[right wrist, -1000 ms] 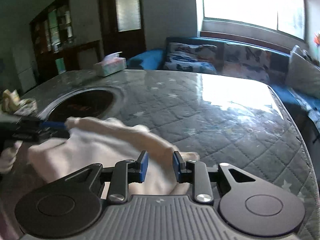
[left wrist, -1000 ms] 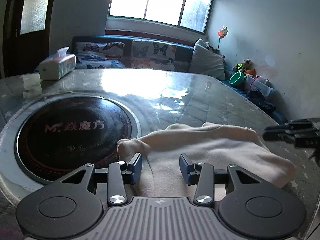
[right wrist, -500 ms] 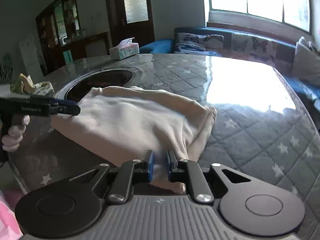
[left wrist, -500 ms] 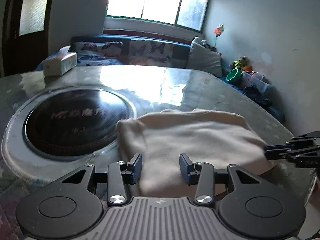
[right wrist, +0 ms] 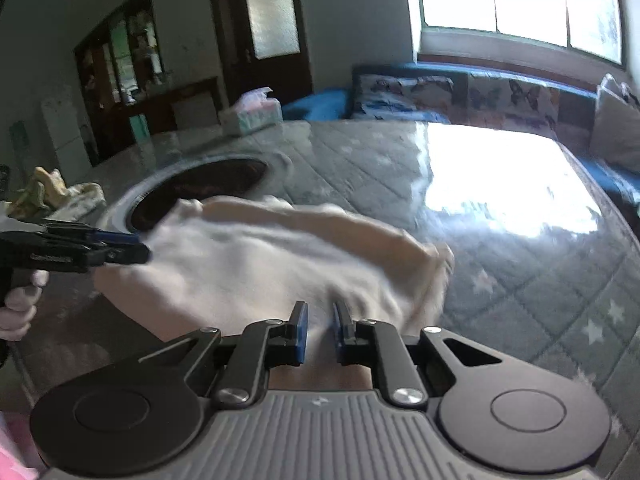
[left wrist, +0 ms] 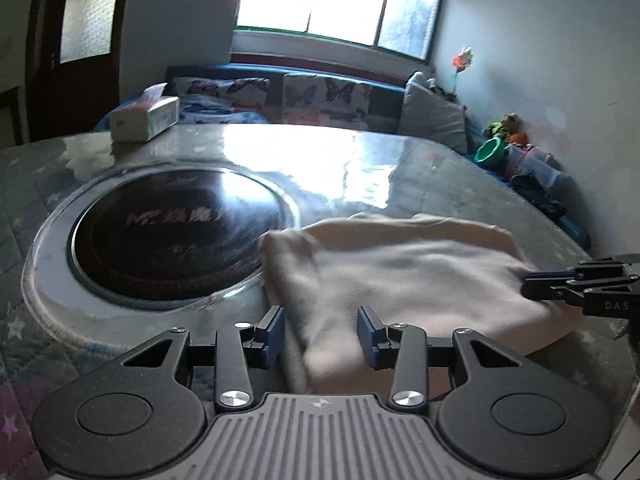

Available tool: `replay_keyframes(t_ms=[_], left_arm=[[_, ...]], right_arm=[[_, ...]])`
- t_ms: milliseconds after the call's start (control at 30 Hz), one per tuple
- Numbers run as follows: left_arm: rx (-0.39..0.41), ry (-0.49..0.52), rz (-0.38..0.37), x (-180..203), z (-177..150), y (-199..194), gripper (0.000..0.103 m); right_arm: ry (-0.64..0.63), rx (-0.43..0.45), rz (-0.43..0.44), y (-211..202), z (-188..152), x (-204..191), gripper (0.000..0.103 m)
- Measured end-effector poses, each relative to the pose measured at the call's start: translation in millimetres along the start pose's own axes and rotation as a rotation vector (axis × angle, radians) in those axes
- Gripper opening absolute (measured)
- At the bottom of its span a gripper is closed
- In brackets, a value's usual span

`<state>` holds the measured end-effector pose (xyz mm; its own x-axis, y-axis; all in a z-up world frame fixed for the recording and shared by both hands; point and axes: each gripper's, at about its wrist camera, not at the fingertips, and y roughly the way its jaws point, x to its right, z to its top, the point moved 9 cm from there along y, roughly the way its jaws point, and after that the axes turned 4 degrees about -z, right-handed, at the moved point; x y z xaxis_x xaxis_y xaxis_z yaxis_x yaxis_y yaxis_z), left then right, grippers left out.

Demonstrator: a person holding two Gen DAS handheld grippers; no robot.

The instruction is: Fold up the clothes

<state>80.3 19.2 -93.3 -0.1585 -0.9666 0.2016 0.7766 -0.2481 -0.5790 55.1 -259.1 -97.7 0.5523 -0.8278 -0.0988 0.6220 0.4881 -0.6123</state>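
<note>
Cream garment (left wrist: 404,276) on quilted table (left wrist: 448,176)

Cream garment (right wrist: 260,268) motion-blurred; its near edge hidden.

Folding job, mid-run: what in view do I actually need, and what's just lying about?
In play: cream garment; left gripper; right gripper.
Lying about: tissue box; round cooktop; crumpled cloth; green bowl; sofa cushions.

Right hand-held gripper (left wrist: 532,286) body: "DAS"; cooktop (left wrist: 176,236) logo blurred.
</note>
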Motion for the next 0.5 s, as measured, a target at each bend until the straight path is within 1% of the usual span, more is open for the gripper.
replay_keyframes(t_ms=[67,133,200,267,333,400,500], left_arm=[[-0.012,-0.028,0.004,-6.5,-3.1,1.1,0.044],[-0.002,-0.046,0.001,-8.4,-1.8,-2.6,0.044],[0.018,-0.031,0.021,-9.0,0.4,-8.2,0.044],[0.022,-0.036,0.017,-9.6,-0.7,-10.5,0.043],[0.009,-0.026,0.029,-10.7,-5.7,-8.5,0.044],[0.012,-0.030,0.030,-9.2,-4.4,-11.7,0.044],[0.022,-0.032,0.027,-5.3,-0.8,-17.7,0.044]], right_arm=[[0.044,-0.002,0.008,0.0,-3.4,6.3,0.012],[0.037,0.007,0.001,-5.1,-0.7,4.1,0.012],[0.020,0.018,0.002,-11.1,1.8,-0.3,0.012],[0.009,0.020,0.015,-14.5,1.2,-4.4,0.013],[-0.001,0.007,0.005,-13.2,-3.2,-4.8,0.013],[0.002,-0.001,-0.008,-12.2,-6.2,-2.3,0.013],[-0.029,0.022,-0.020,-19.6,2.2,-9.7,0.014]])
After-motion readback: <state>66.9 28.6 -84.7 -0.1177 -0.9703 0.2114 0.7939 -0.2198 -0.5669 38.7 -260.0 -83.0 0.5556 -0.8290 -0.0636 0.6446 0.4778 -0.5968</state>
